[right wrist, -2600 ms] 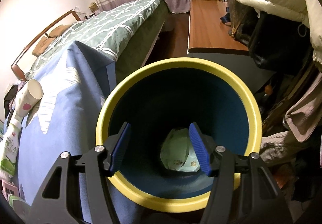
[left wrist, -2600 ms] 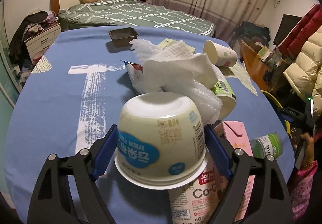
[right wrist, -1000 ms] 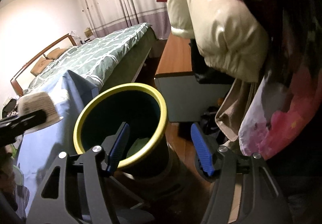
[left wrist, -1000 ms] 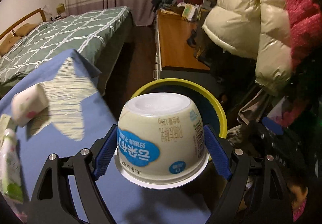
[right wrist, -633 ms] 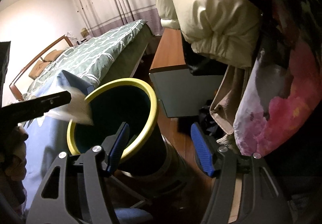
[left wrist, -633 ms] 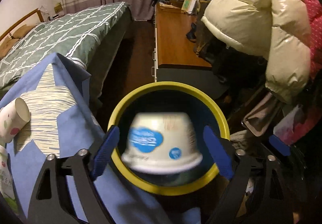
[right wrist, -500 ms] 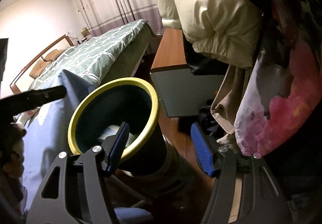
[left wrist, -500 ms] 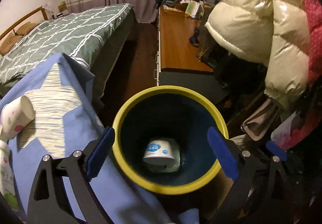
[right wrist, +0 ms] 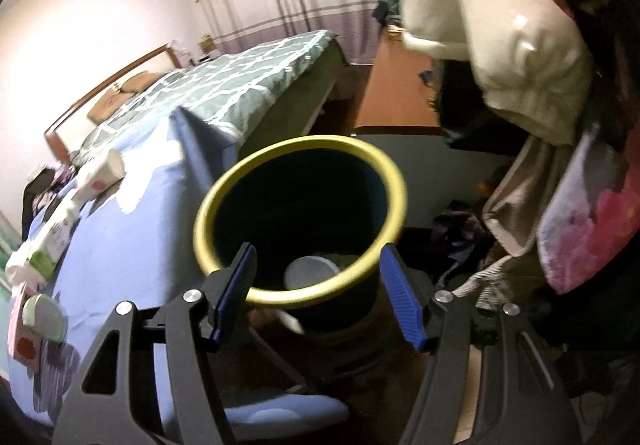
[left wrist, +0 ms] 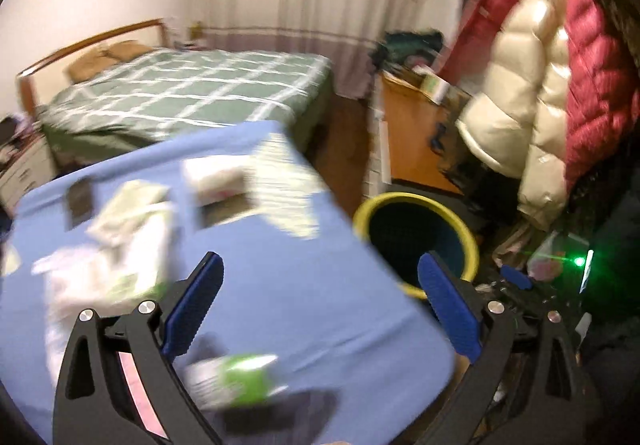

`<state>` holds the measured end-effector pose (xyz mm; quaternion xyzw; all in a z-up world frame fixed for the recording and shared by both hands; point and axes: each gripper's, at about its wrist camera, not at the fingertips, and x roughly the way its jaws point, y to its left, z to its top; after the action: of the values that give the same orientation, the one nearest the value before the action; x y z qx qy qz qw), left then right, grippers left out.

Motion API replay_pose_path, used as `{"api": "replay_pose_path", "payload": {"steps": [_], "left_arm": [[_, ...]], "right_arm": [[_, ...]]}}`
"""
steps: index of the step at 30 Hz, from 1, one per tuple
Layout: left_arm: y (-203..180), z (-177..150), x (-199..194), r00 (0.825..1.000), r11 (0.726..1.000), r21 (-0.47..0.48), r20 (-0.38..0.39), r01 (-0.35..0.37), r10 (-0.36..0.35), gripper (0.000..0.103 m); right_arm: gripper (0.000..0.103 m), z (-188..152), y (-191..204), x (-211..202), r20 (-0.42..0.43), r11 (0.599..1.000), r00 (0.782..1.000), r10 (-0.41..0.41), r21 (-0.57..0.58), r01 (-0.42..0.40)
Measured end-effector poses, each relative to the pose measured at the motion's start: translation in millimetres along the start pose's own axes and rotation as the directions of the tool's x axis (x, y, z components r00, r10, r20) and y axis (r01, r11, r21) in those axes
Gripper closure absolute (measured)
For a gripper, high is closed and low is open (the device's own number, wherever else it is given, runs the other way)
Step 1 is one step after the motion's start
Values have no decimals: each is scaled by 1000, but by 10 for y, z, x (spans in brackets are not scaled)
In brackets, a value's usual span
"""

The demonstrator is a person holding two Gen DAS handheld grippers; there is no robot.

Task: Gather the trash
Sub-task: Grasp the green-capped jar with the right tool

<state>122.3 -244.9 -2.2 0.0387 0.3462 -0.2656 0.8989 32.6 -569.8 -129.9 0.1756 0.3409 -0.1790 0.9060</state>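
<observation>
My left gripper (left wrist: 320,269) hangs over the blue-clothed table (left wrist: 304,285), its jaws opening wide with nothing between them. The view is blurred. White tissue and wrapping (left wrist: 116,245), a paper cup (left wrist: 216,181), a green-and-white bottle (left wrist: 236,377) and a pink carton (left wrist: 136,377) lie on the cloth. To the right stands the yellow-rimmed bin (left wrist: 416,237). My right gripper (right wrist: 318,297) is open just above the near rim of the bin (right wrist: 224,197), touching nothing. A white yoghurt cup (right wrist: 312,273) lies upside down in the bin's dark bottom.
A green checked bed (left wrist: 192,93) stands behind the table. A wooden desk (left wrist: 412,141) and hanging cream and red jackets (left wrist: 540,85) crowd the right side. In the right wrist view a paper cup (right wrist: 106,169) and a milk carton (right wrist: 52,245) lie along the table.
My left gripper let go of the yoghurt cup, which dropped into the bin, then swung left and back over the table. The right gripper moved closer over the bin.
</observation>
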Motion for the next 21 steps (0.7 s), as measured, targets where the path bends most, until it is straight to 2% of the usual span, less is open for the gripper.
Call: {"api": "replay_pose_path", "payload": {"steps": [3,7,13,17,21], "left_arm": [[427,-190,-368,994,994,-48,49,-98,100,6],[942,-443,-765,978,975,-125,77,-182,192,5],[1611,-831,-1203,945,928,-242,90,-284,313,5],[1902,-1032,-1342,934,904,-295,82,-311,348,5],[2061,-1127,-1356,937,898,-319,73,-303,342,5]], "right_arm": [[42,-18,293,-29,-8,998,999,34,-47,-35],[41,-69,701,-60,-28,989,996,87,-114,-90],[41,-218,1441,-189,-50,958,981,187,-210,-193],[41,-349,1939,-327,-53,924,960,275,-263,-279],[36,-511,2306,-455,-22,901,940,339,-281,-331]]}}
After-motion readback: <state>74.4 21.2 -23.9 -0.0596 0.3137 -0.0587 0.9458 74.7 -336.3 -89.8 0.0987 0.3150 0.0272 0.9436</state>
